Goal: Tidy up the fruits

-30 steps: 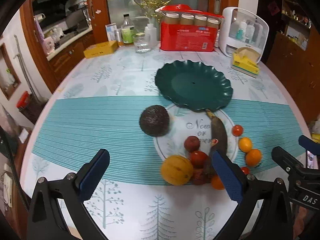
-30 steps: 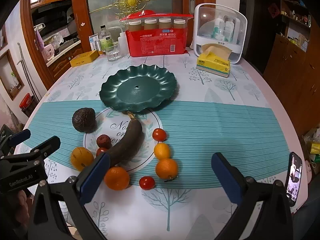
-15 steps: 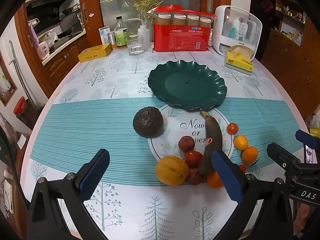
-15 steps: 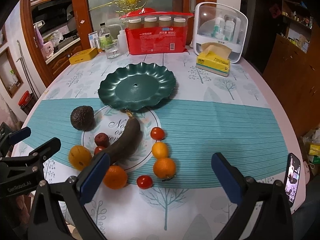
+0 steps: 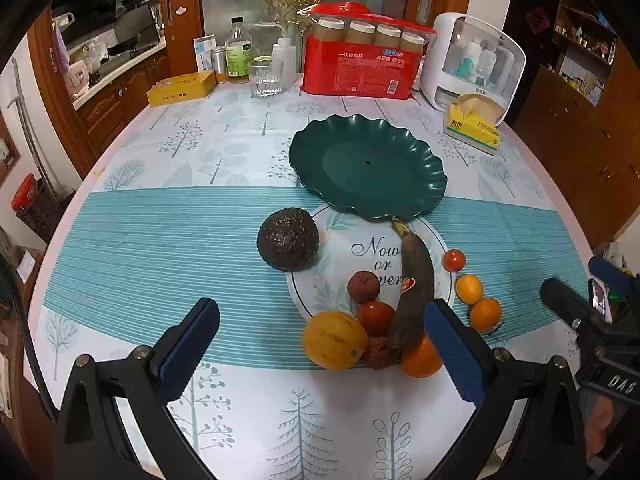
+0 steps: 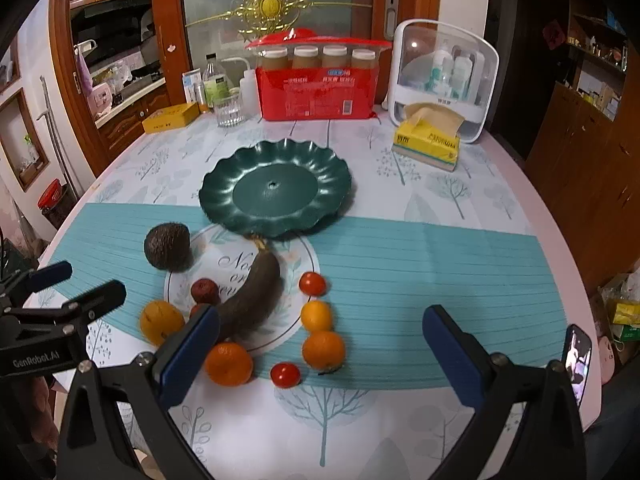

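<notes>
An empty dark green scalloped plate (image 5: 368, 172) (image 6: 276, 192) sits mid-table. In front of it lie an avocado (image 5: 287, 245) (image 6: 167, 246), a dark overripe banana (image 5: 416, 284) (image 6: 252, 296), a yellow-orange fruit (image 5: 334, 340), red tomatoes (image 6: 312, 283), small dark red fruits (image 5: 363, 286) and several oranges (image 6: 323, 350). My left gripper (image 5: 320, 344) is open and empty above the near fruits. My right gripper (image 6: 320, 344) is open and empty, hovering over the oranges.
A red pack of paper cups (image 5: 360, 68), a white storage box (image 5: 476, 64), a yellow tissue pack (image 6: 428, 140), a glass (image 5: 264, 80), bottles and a yellow box (image 5: 182, 88) line the table's far edge. The fruits lie on a teal runner (image 6: 420, 276).
Both grippers have drawn back and risen slightly, so the fruits sit a little farther away. Neither has closed; no fruit has moved.
</notes>
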Tool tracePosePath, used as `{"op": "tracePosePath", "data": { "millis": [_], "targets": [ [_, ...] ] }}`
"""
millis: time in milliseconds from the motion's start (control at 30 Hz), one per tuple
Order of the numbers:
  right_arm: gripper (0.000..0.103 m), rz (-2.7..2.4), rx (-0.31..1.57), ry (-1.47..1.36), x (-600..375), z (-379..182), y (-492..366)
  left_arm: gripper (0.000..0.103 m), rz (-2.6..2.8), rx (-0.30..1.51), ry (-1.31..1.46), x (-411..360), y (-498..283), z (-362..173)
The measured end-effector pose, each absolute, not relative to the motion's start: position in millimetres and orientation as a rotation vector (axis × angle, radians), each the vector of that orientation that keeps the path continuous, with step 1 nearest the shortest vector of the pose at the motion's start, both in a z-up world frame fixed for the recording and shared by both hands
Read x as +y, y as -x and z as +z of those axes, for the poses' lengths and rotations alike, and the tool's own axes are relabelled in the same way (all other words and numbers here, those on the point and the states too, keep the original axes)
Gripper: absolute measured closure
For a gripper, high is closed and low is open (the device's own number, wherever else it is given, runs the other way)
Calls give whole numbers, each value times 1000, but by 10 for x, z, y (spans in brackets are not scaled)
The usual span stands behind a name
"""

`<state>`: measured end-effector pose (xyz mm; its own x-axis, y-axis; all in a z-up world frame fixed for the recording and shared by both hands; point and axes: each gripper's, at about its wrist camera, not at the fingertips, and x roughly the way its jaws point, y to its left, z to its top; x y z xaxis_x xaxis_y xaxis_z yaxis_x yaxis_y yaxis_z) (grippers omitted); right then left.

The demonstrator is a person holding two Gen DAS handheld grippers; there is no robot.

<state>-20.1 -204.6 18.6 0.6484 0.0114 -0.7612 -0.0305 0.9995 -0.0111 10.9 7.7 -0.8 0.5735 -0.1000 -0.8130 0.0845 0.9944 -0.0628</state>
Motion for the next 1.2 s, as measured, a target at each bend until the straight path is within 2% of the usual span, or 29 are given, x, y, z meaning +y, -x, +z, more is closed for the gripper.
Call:
{"op": "tracePosePath", "data": {
  "millis": [633, 900, 1200],
  "targets": [
    [1, 41, 810, 45, -2074, 442, 98, 1, -78, 937, -17, 96, -233, 111],
    [2, 55, 848, 72, -2039, 285, 43, 1, -62, 950, -44, 69, -288, 6],
    [9, 81, 910, 83, -2042, 50, 0, 1, -62, 1005, -60, 34, -364, -224]
  ]
}}
